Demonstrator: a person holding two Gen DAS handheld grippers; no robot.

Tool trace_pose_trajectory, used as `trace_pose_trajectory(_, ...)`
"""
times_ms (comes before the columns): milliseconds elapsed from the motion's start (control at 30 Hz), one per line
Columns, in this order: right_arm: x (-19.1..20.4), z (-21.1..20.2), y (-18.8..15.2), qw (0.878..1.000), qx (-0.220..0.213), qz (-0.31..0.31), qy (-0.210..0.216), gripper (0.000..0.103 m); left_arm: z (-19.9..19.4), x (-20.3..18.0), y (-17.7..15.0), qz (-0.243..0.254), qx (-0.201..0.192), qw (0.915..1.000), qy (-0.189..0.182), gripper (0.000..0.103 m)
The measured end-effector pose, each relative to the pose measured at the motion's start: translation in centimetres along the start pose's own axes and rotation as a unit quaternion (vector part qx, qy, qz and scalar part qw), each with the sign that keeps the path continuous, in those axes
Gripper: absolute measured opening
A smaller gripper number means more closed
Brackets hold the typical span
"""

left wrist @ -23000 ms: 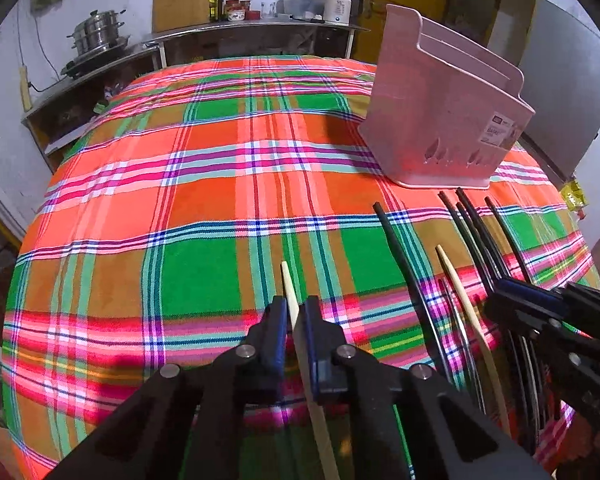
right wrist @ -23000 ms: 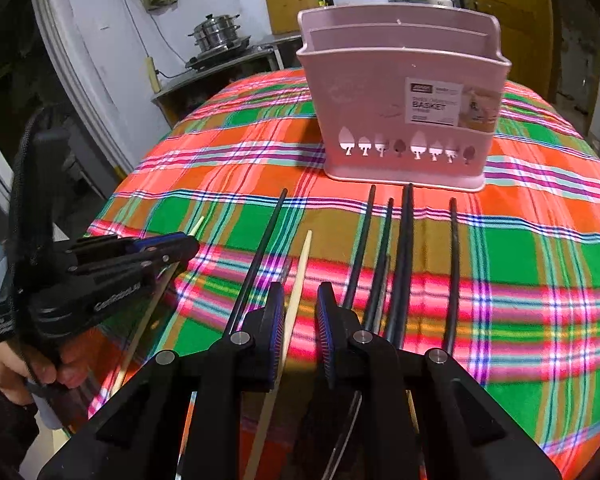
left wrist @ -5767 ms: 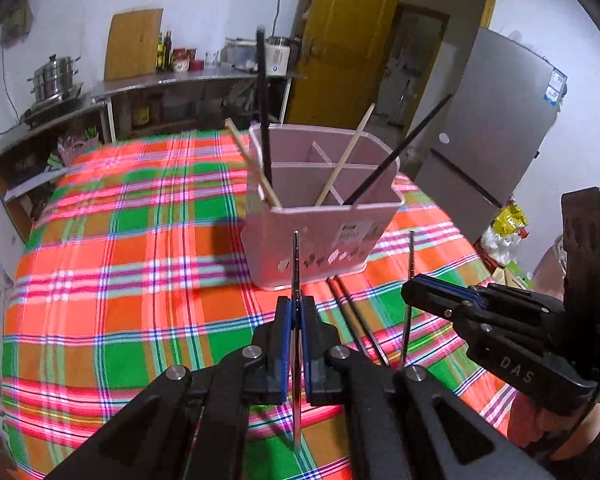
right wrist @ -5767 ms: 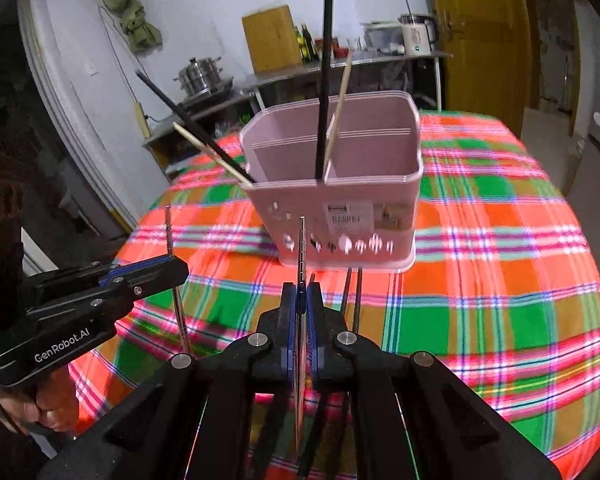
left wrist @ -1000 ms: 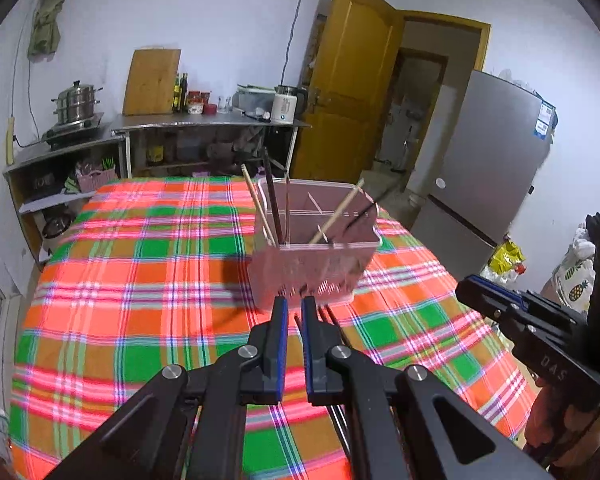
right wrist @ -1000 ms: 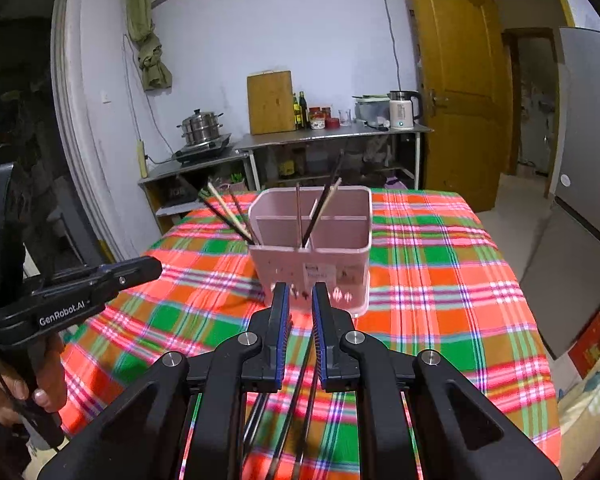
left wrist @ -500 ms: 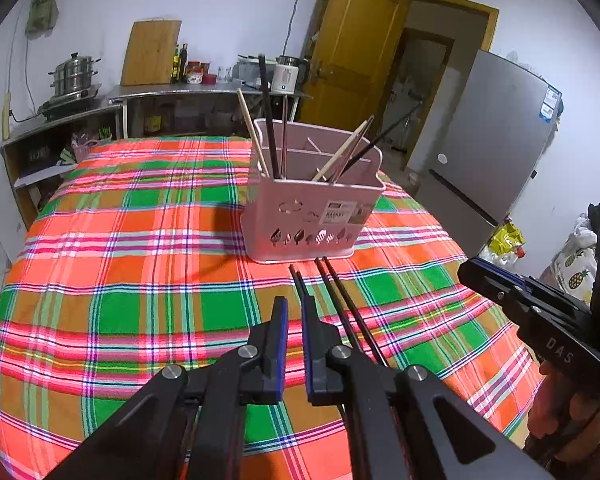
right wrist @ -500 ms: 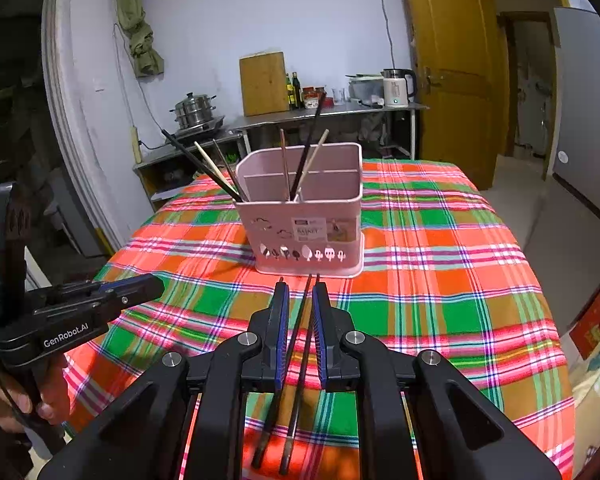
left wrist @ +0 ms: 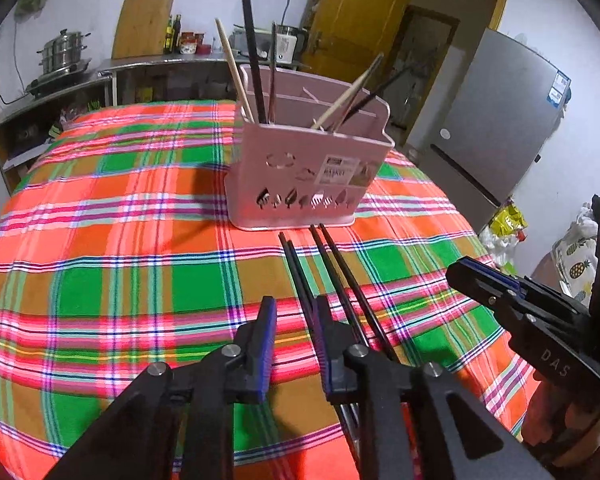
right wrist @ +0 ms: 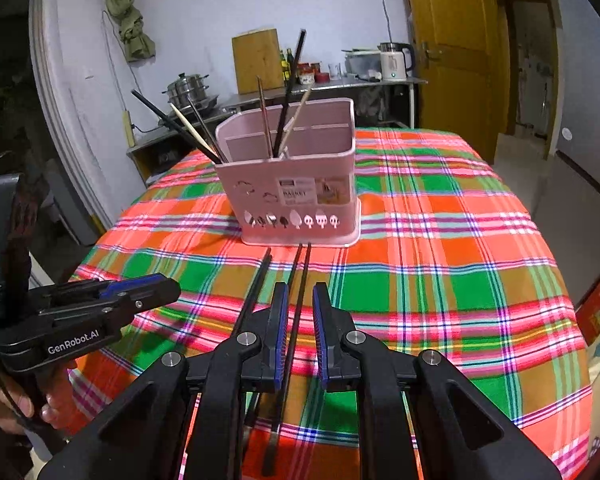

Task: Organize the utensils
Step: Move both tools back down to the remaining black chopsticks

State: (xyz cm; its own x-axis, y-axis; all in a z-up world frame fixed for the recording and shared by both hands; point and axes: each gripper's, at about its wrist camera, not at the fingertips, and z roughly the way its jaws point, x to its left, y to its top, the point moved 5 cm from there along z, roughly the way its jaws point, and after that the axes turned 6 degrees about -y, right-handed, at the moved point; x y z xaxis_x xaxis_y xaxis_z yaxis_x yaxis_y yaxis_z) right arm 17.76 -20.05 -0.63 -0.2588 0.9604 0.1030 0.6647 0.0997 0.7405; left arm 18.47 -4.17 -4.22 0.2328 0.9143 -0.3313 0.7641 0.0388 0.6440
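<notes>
The pink basket (right wrist: 296, 196) stands far on the plaid tabletop (right wrist: 440, 280), holding upright chopsticks (left wrist: 252, 52); four black chopsticks (left wrist: 332, 276) lie near it. The left hand-held gripper (left wrist: 294, 344) is open, empty, just left of them; the right hand-held gripper (right wrist: 300, 338) is open, straddling one chopstick without touching it.

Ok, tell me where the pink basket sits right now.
The pink basket stands upright mid-table on the plaid tablecloth, straight ahead of both grippers in both wrist views, with the loose black chopsticks lying just in front of its base.
</notes>
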Motion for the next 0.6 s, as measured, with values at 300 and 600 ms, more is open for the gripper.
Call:
trace_pose_trajectory(300,-0.6,2.6,-1.0,0.999,0.031,0.007,0.000,0.020,4.2,0.1,0.0,-0.009,0.036,0.9993,-0.001,0.019)
trace_pose_trajectory(600,-0.8,4.8,-1.5,0.998,0.055,0.013,0.003,0.020,7.1,1.1,0.0,-0.024,0.061,0.9978,0.009,0.019)
